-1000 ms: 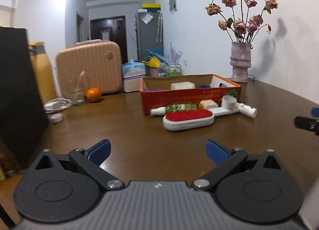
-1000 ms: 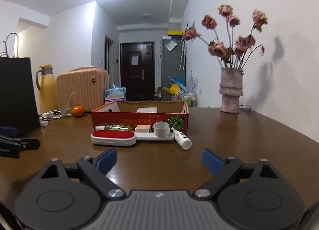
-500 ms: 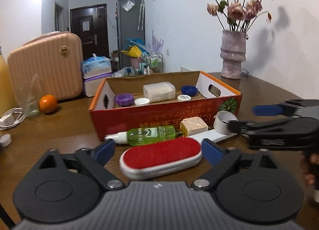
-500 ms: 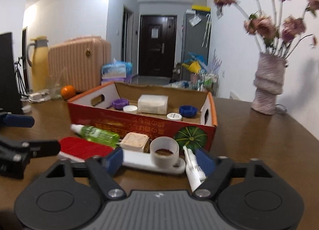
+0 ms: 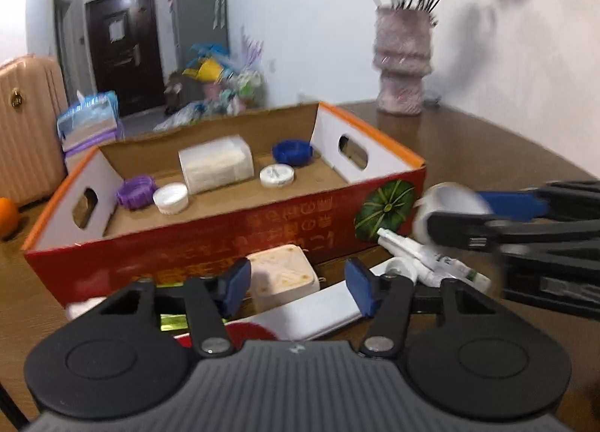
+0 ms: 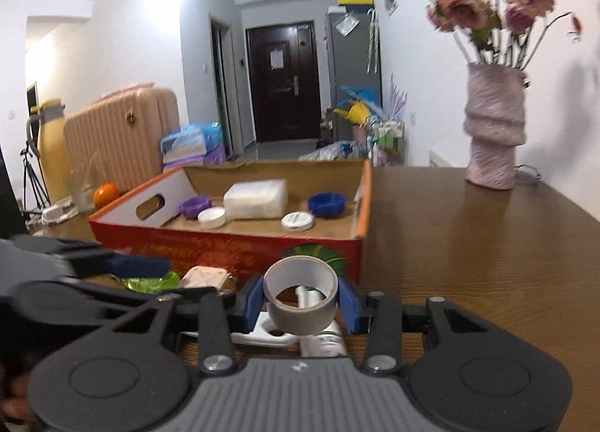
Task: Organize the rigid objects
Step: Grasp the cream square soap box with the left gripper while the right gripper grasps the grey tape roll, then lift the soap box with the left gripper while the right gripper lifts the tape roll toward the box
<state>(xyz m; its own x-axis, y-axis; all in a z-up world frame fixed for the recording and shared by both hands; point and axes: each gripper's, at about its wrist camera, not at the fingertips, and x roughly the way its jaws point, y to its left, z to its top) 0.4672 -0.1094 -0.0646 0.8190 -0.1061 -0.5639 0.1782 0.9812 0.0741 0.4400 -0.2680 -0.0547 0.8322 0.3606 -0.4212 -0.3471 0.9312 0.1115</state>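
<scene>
Before the box's (image 6: 232,244) front wall on the tabletop (image 6: 487,263), our right gripper (image 6: 300,300), jaws just narrowed, clasps the tape roll (image 6: 300,304); our left gripper (image 5: 296,282), also just narrowed, straddles the beige block (image 5: 281,276) without touching it; we see caps (image 5: 277,175) inside the box

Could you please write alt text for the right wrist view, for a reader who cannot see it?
The right gripper has been closing, its blue pads against a grey tape roll, in front of an open red cardboard box on a brown wooden table. Inside lie bottle caps and a white block; a vase of dried roses stands at right.
</scene>
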